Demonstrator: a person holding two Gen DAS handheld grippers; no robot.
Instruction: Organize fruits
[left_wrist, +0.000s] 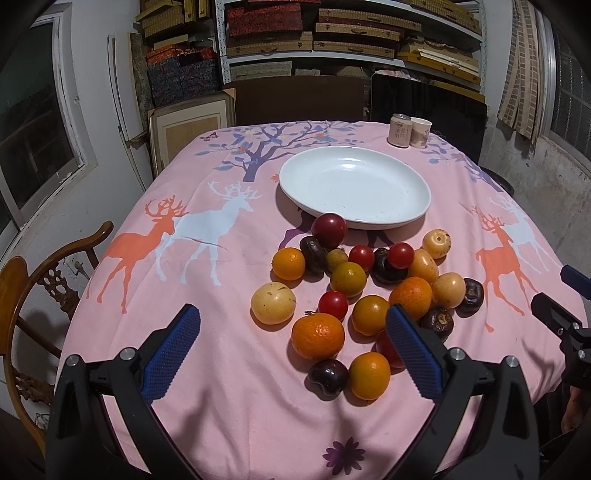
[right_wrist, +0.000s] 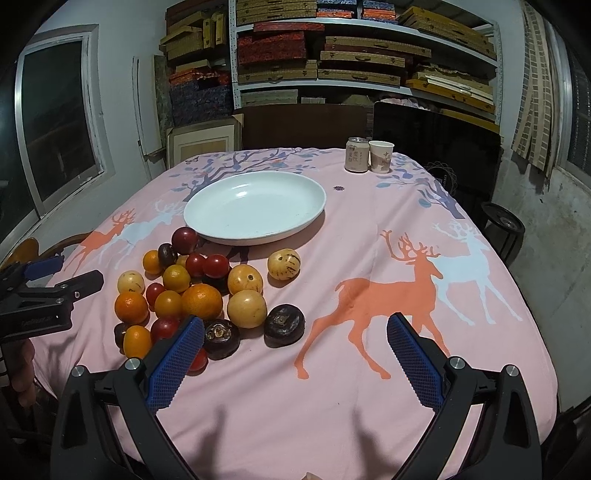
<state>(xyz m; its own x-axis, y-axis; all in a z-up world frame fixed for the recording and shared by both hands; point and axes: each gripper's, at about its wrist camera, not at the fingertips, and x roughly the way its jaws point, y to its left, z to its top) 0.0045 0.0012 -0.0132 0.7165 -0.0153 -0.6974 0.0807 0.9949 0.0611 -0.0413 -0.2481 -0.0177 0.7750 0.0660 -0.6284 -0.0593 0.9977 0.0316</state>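
Note:
A heap of fruits (left_wrist: 364, 286) lies on the pink deer tablecloth (left_wrist: 207, 369): oranges, yellow round fruits, red tomatoes, dark mangosteens, a red plum. An empty white plate (left_wrist: 354, 186) stands just behind the heap. My left gripper (left_wrist: 293, 319) is open and empty, hovering over the near side of the heap above an orange (left_wrist: 317, 335). In the right wrist view the heap (right_wrist: 195, 291) is at the left and the plate (right_wrist: 255, 206) behind it. My right gripper (right_wrist: 295, 330) is open and empty, right of the heap near a mangosteen (right_wrist: 284, 325).
A drink can (left_wrist: 400, 130) and a paper cup (left_wrist: 420, 132) stand at the table's far right corner. A wooden chair (left_wrist: 40, 291) stands left of the table. Shelves of boxes (right_wrist: 332, 55) fill the back wall. A dark round object (right_wrist: 503, 225) sits beyond the right edge.

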